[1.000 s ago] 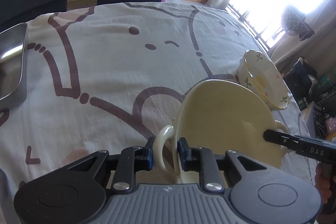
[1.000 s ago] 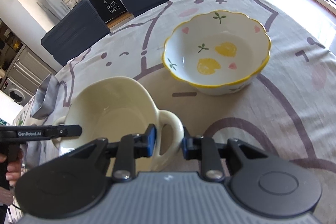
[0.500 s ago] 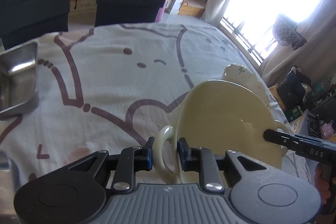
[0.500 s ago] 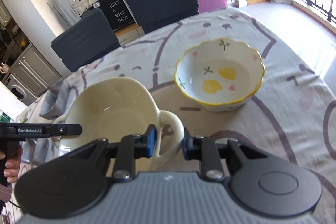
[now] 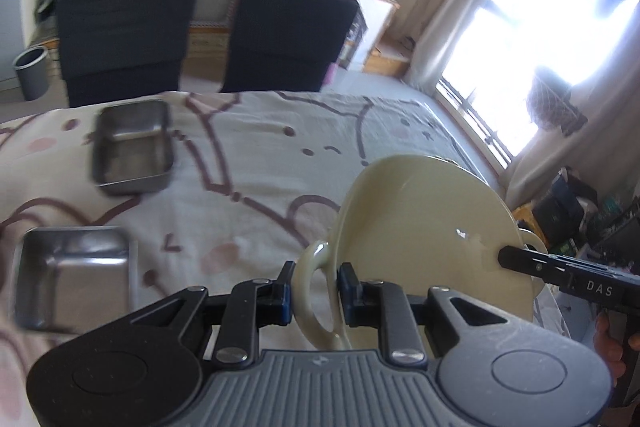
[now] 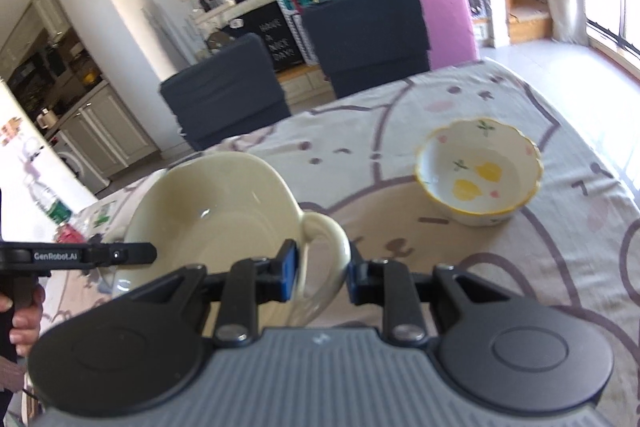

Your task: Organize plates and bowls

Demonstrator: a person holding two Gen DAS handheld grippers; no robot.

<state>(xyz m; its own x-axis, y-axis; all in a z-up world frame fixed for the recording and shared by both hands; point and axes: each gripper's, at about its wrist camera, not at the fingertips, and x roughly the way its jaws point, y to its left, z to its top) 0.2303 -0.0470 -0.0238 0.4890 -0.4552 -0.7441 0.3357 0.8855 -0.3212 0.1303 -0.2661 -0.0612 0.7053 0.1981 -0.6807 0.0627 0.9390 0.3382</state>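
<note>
both sets of jaws are clamped on the same dish, one on each loop handle. the left gripper [image 5: 314, 301] pinches the near handle of the cream bowl [image 5: 424, 239] between its blue pads, and in the right wrist view the right gripper [image 6: 322, 273] pinches the opposite handle of that bowl [image 6: 212, 211] in the same way. the bowl hangs in the air between the two grippers, clear of the tablecloth [image 5: 260, 163], and looks empty inside. in the left view it tilts so its inside faces the camera.

on the table to the right of the held bowl, well apart from it, a white bowl with a yellow scalloped rim and lemon prints [image 6: 478, 171] sits upright. on the left side of the table two metal trays lie apart from each other: one farther back [image 5: 132, 147], one nearer [image 5: 72, 275].

each view shows the other gripper reaching in from the side, with the fingers of a hand [image 6: 24, 315] wrapped around its grip. two dark chairs [image 5: 124, 39] stand at the far edge of the table.
</note>
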